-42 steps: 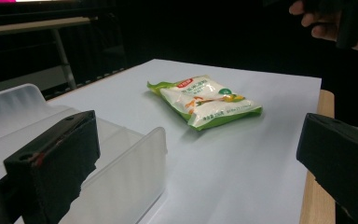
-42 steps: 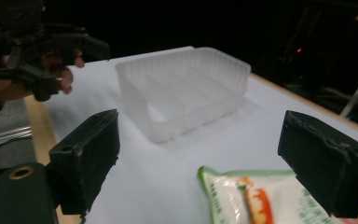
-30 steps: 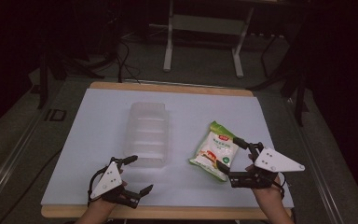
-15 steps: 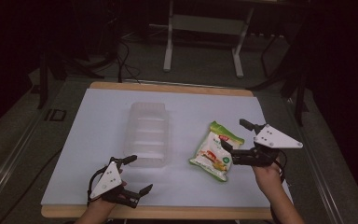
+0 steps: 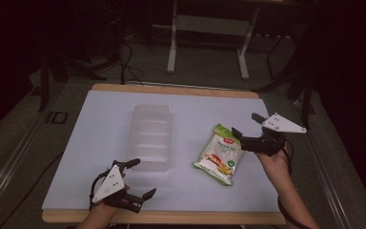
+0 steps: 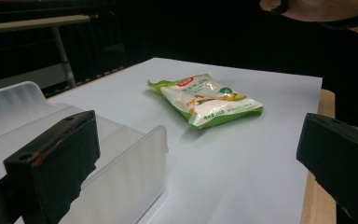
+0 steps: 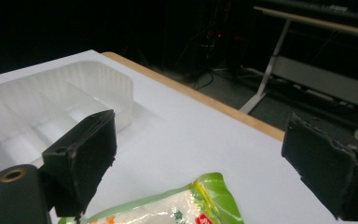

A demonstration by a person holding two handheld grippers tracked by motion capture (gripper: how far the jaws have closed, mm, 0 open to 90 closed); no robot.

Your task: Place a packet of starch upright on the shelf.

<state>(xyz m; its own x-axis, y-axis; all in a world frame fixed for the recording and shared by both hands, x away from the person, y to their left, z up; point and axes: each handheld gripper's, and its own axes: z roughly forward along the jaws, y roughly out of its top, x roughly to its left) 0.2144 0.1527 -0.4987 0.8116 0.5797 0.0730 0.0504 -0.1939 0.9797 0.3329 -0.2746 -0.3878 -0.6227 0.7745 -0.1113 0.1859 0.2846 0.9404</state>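
A dark room surrounds the desk point(image 5: 100, 143), whose white top has a wooden rim, with a metal stand point(image 5: 207, 45) on the floor beyond it. In the high view, a clear plastic tray point(image 5: 151, 137) lies near the desk's middle. A green and white snack bag point(image 5: 220, 153) lies flat on the desk, to the right of the tray and apart from it. The right hand-held gripper point(image 5: 244, 126) hovers at the bag's right upper edge, jaws spread, grasping nothing. The left hand-held gripper point(image 5: 140, 177) sits near the desk's front edge, just in front of the tray's near left corner, also released.

In the left gripper view, the two black jaws stand wide apart. The tray's point(image 6: 74, 154) near wall stands behind the left-hand jaw, and the bag point(image 6: 205, 100) lies beyond the tray on the white surface, well clear of the jaws.

In the right gripper view, the jaws are wide open with the bag's green top end point(image 7: 186, 205) low between them, untouched. The tray point(image 7: 42, 112) lies beyond the bag, behind the left-hand jaw.
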